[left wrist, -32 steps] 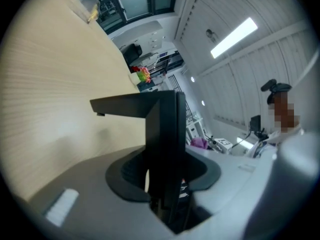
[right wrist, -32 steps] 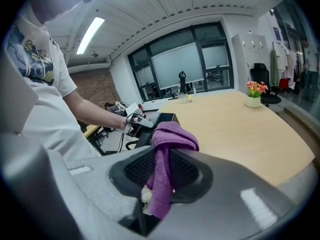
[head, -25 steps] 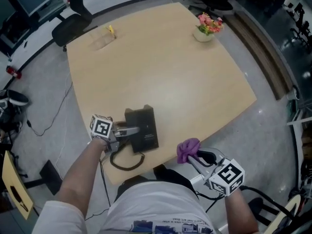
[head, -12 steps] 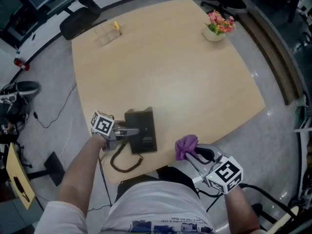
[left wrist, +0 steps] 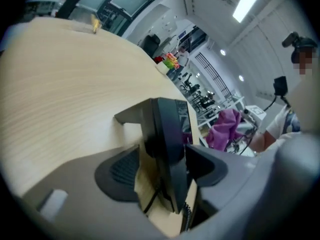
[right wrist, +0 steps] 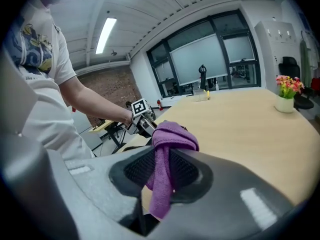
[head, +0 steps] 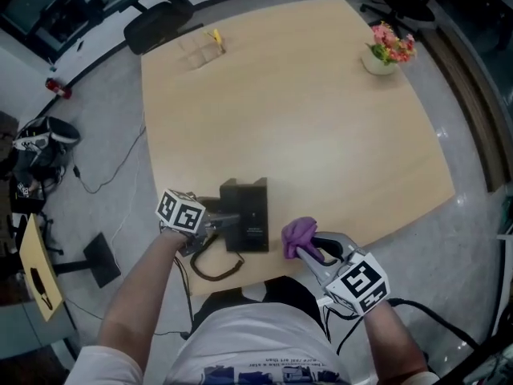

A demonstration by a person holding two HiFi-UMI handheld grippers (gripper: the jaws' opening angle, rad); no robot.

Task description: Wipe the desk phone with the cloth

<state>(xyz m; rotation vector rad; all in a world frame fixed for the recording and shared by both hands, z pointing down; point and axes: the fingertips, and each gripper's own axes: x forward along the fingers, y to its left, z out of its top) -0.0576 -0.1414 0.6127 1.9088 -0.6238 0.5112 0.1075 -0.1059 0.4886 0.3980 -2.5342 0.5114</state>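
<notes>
At near edge of table [head: 321, 119], close to person: black phone [head: 250, 224], lying flat on wood. Handset [left wrist: 169, 134] stands between 2 jaws of left gripper [head: 223, 221]. Jaws opening, left pad clear of it, wood visible in gap. Cord [head: 210, 269] curls beside phone, toward table's near corner. Just right of phone: purple cloth [head: 298, 234], clenched in right gripper [head: 311, 249], bunched above jaws, tail hanging below. Far corner: flower pot [head: 383, 53].

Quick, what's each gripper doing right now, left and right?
Left gripper: jaws opening, desk phone's handset between them, not clamped.
Right gripper: closed on the purple cloth.
</notes>
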